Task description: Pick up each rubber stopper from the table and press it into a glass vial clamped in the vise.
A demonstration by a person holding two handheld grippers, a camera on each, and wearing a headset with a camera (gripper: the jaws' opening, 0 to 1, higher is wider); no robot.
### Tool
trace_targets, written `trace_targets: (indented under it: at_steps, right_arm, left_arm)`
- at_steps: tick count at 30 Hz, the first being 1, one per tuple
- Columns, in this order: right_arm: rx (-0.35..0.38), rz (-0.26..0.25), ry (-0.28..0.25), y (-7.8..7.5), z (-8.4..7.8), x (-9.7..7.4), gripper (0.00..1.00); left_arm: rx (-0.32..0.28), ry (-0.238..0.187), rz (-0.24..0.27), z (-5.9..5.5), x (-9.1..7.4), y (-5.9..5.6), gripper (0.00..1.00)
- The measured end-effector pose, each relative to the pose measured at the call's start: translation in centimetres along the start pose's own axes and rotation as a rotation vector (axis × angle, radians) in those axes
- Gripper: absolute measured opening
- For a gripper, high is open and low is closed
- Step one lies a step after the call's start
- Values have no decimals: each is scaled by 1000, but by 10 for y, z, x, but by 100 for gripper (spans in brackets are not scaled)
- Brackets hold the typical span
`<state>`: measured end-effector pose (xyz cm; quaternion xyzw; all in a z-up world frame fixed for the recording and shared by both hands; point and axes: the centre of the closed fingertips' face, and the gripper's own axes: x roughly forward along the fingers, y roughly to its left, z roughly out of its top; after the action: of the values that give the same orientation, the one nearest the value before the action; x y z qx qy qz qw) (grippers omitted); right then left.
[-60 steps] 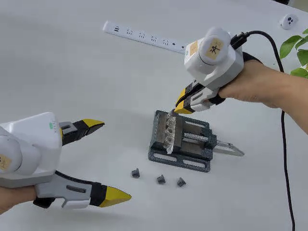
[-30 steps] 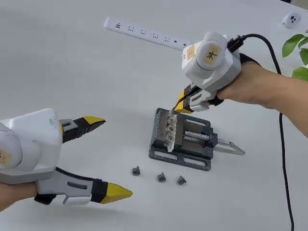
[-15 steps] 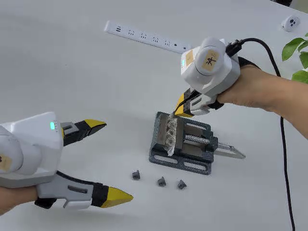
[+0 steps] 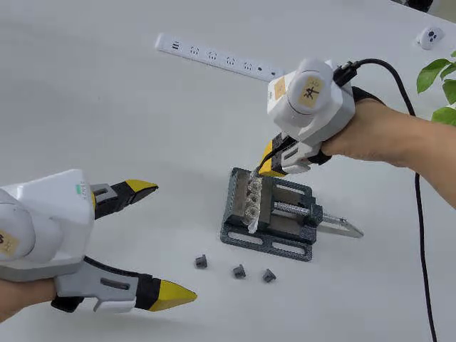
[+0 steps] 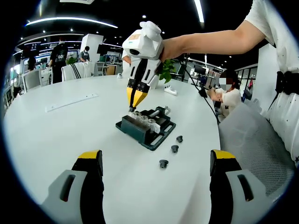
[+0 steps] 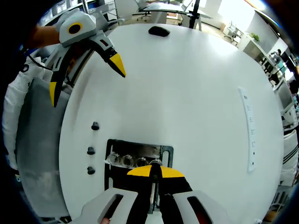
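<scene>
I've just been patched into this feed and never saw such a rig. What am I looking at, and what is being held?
No robot here: a person works with two hand-held, two-jaw tools. The head view comes from their headset; each round view comes from a camera riding on one tool. The left tool hovers open and empty over the white table. The right tool, jaws closed, points down at the end of a row of glass vials clamped in a dark vise; whether it pinches a stopper I cannot tell. Three loose rubber stoppers lie on the table on the near side of the vise. A power strip lies farther back.
</scene>
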<state>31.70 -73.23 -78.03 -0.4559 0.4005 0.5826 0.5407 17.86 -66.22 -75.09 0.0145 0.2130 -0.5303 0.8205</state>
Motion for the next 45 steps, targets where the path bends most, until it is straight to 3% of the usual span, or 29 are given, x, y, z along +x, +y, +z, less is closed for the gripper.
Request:
trace_targets:
  at_steps: [29, 45]
  right_arm:
    - [13, 36, 79, 1, -2, 2, 0]
    - [20, 37, 88, 1, -4, 2, 0]
  left_arm:
    - [-6, -16, -2, 2, 3, 2, 95]
    - [-7, -20, 4, 6, 2, 3, 94]
